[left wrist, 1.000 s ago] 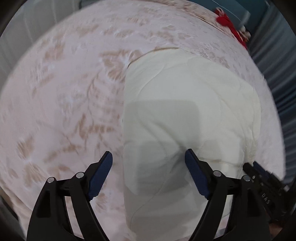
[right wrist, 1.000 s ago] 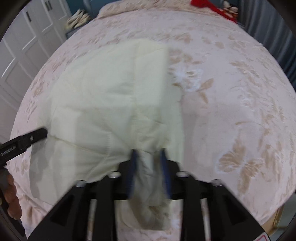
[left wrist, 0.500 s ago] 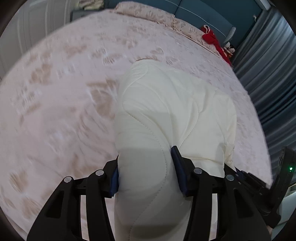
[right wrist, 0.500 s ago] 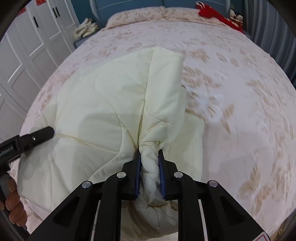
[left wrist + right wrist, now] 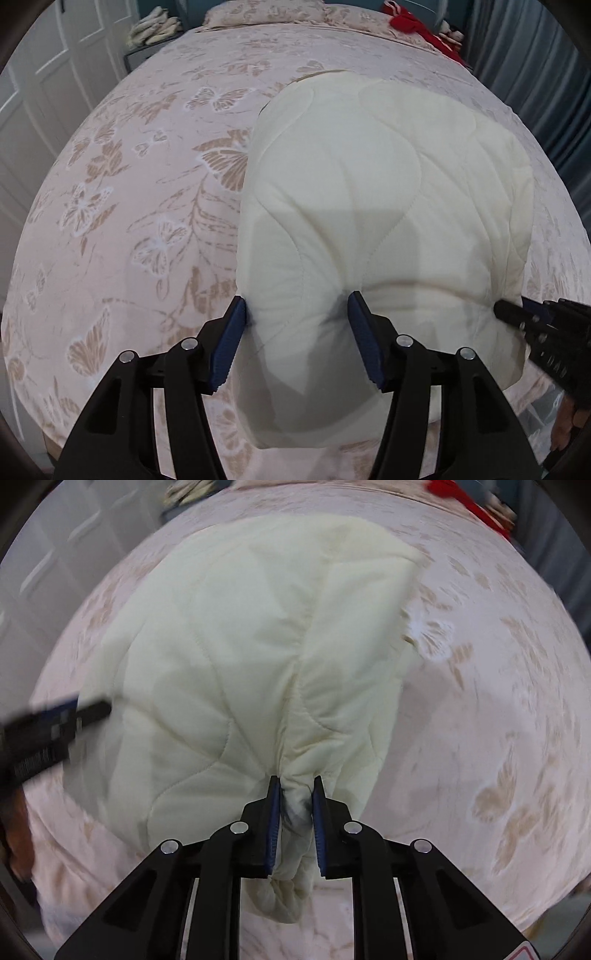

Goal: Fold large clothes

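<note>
A cream quilted garment (image 5: pixel 369 184) lies folded on a bed with a pink butterfly-print cover (image 5: pixel 147 184). My left gripper (image 5: pixel 295 317) grips a thick fold at the garment's near left corner. Both blue pads dent the padding, though its jaws are opening slightly. My right gripper (image 5: pixel 295 794) pinches a bunched, twisted piece of the garment (image 5: pixel 240 646) at its near edge, jaws still closing. The right gripper's tip (image 5: pixel 517 314) shows at the garment's right side in the left wrist view. In the right wrist view the left gripper's tip (image 5: pixel 88 710) enters from the left.
White wardrobe doors (image 5: pixel 37 92) stand left of the bed and grey-blue curtains (image 5: pixel 535 74) hang to its right. A red item (image 5: pixel 417 26) and a pillow (image 5: pixel 266 14) lie at the head. A light bundle (image 5: pixel 155 27) sits on a stand beyond the bed's far left corner.
The left gripper went from open above the garment to clamped on a thick fold, then eased a little wider. The right gripper tightened on the bunched edge. Both views shifted over the bed.
</note>
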